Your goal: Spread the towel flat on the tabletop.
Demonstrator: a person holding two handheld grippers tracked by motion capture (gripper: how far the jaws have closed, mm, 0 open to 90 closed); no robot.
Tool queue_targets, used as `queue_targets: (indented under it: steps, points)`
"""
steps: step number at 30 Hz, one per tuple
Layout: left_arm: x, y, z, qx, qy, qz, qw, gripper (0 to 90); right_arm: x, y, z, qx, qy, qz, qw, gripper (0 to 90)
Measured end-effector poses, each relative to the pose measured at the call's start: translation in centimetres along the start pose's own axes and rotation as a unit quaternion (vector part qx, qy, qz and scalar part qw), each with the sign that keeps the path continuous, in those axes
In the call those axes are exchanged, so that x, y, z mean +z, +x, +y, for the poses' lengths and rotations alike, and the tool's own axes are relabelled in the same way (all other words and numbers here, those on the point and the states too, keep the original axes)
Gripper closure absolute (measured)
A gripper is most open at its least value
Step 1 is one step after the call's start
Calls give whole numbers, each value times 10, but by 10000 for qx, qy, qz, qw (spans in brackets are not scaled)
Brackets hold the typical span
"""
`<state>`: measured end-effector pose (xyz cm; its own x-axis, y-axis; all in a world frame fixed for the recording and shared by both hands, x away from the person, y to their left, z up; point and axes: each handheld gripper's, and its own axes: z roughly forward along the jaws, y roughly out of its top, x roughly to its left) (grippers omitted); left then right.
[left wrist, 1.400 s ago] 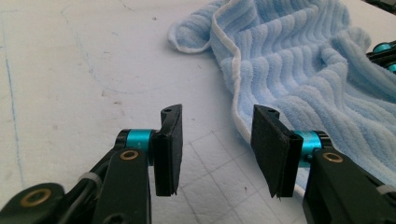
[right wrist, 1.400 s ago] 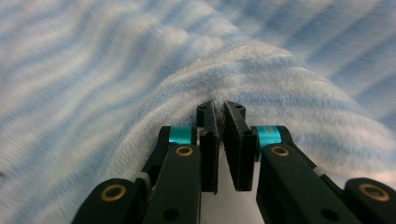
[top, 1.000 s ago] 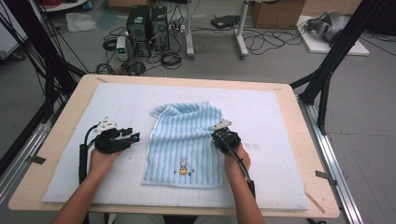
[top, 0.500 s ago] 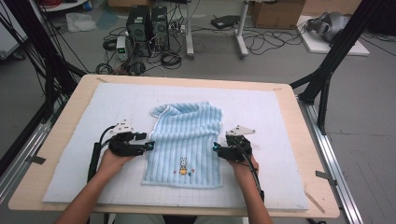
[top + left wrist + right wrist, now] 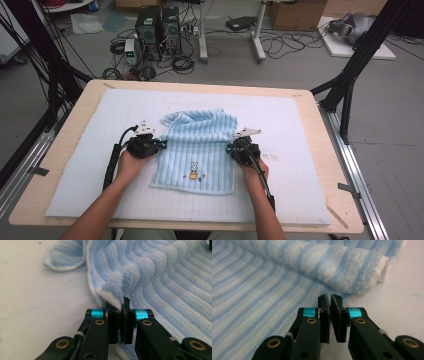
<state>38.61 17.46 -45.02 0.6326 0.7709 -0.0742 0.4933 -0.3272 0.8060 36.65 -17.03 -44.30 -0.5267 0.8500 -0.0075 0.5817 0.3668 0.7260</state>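
From the high view one blue-striped towel is lying on the white mat of the surface, with a small rabbit picture near its close edge; neither gripper view is showing that picture. The left gripper is sitting at the towel's left edge and the right gripper at its right edge, the towel lying between the two.

The left gripper view is giving what the high view cannot: the jaws have just been closing and are now pinching a raised fold of the towel's hem, which is bunching up just beyond the tips. A loose corner is lying farther off to the left of the jaws.

In the right gripper view the jaws have likewise just been closing and are standing nearly together. A thick rolled edge of the towel is lying just beyond the tips, and the flat part is spreading to their left; whether cloth is caught between them I cannot tell.

Both forearms are coming in from below, each hand wrapping its gripper from behind, the grippers pointing inward at the towel and held low over the mat.

Counted: one towel, two grippers, two hands.
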Motion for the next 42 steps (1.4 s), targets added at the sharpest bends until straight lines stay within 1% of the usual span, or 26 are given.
queue_targets:
  steps: [2,3,6,7,8,9,10,11,12,13,15,16,17,19,21,23,24,26,28,29,33,34,36,39,41,42]
  points:
    - [4,5,4,-87,-40,29,9999,863,5,-2,4,-48,-52,-137,9999,855]
    - [6,6,5,-143,-73,32,9999,863,8,-3,6,-25,-38,-198,9998,856]
    - [9,8,8,-200,-112,102,9997,846,14,-7,12,75,-72,-324,9994,846]
    - [8,9,8,-232,-162,142,9995,768,15,-7,12,70,-138,-308,9994,823]
    - [8,9,8,-232,-162,142,9995,622,14,-7,12,86,-191,-226,9995,762]
    - [4,11,7,-391,-276,39,9988,514,12,-7,11,137,-220,-141,9996,640]
    - [4,11,7,-391,-276,39,9988,483,12,-7,11,137,-220,-141,9996,640]
    - [0,12,6,-420,-366,-36,9984,466,7,-9,8,321,-357,206,9986,526]
    - [-9,12,3,-414,-604,-55,9973,426,3,-9,7,305,-455,285,9981,500]
    - [-13,13,2,-404,-688,-63,9968,388,-1,-8,6,228,-476,216,9984,456]
    - [-21,13,-1,-409,-793,-96,9960,322,-8,-9,2,283,-515,254,9979,387]
    - [-21,13,-1,-409,-793,-96,9960,284,-12,-9,0,307,-542,244,9978,356]
    - [-29,12,-4,-433,-964,-152,9943,262,-16,-10,-1,314,-552,220,9977,329]
    - [-35,9,-8,-438,-1029,-211,9935,218,-23,-10,-6,345,-558,189,9977,267]
    - [-40,8,-12,-451,-1018,-319,9933,212,-31,-10,-11,337,-595,184,9975,260]
    - [-43,7,-14,-440,-1006,-350,9933,218,-40,-9,-18,303,-667,63,9973,264]
    - [-47,5,-19,-397,-1055,-366,9929,224,-44,-8,-21,299,-688,25,9972,264]
    - [-49,4,-21,-395,-1040,-402,9930,251,-49,-8,-29,327,-621,49,9975,264]
    - [-55,1,-27,-314,-1044,-479,9929,289,-54,-6,-38,361,-602,58,9975,292]
    - [-57,-1,-29,-306,-1041,-520,9927,305,-57,-6,-42,318,-631,57,9975,324]
    - [-62,-5,-37,-312,-994,-590,9928,408,-65,-2,-55,425,-648,211,9968,465]
    - [-65,-8,-43,-336,-953,-596,9931,434,-66,-1,-58,436,-623,273,9967,512]
    - [-66,-10,-45,-329,-940,-595,9932,468,-67,1,-63,441,-536,367,9969,553]
    - [-70,-19,-51,-291,-786,-538,9950,493,-70,7,-68,427,-519,429,9968,557]
    - [-71,-21,-52,-290,-745,-520,9954,501,-72,12,-69,429,-548,508,9963,557]
    - [-71,-26,-53,-265,-567,-473,9969,500,-73,15,-69,412,-532,521,9964,556]
